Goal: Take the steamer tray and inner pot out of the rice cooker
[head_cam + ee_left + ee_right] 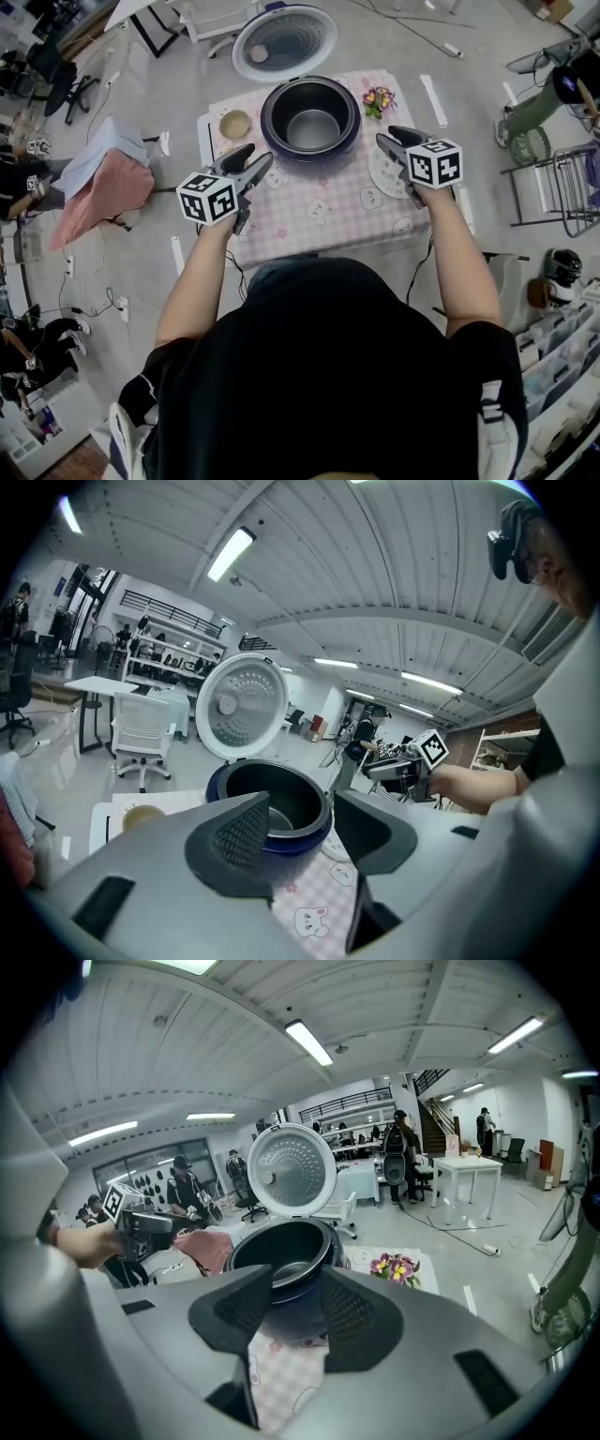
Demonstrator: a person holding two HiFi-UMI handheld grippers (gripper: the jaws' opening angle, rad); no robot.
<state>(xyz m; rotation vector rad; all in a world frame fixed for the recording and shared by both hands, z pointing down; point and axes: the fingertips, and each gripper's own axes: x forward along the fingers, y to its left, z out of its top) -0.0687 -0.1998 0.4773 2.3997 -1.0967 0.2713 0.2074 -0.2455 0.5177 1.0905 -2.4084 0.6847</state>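
The dark blue rice cooker (pixel 310 117) stands on the table with its lid (pixel 284 42) swung open at the back. The metal inner pot (pixel 313 129) sits inside it, also seen in the left gripper view (pixel 281 803) and the right gripper view (pixel 286 1251). A white round perforated tray (pixel 382 175) lies on the cloth right of the cooker, partly under my right gripper (pixel 390 137). My left gripper (pixel 257 161) hovers at the cooker's front left. Both grippers point at the cooker, stand open and hold nothing (pixel 305 829) (pixel 298 1312).
A pink checked cloth (pixel 319 220) covers the small table. A small bowl (pixel 234 124) sits left of the cooker and a bunch of flowers (pixel 379 98) to its right. A pink-draped chair (pixel 103 187) stands at the left, a wire rack (pixel 553 187) at the right.
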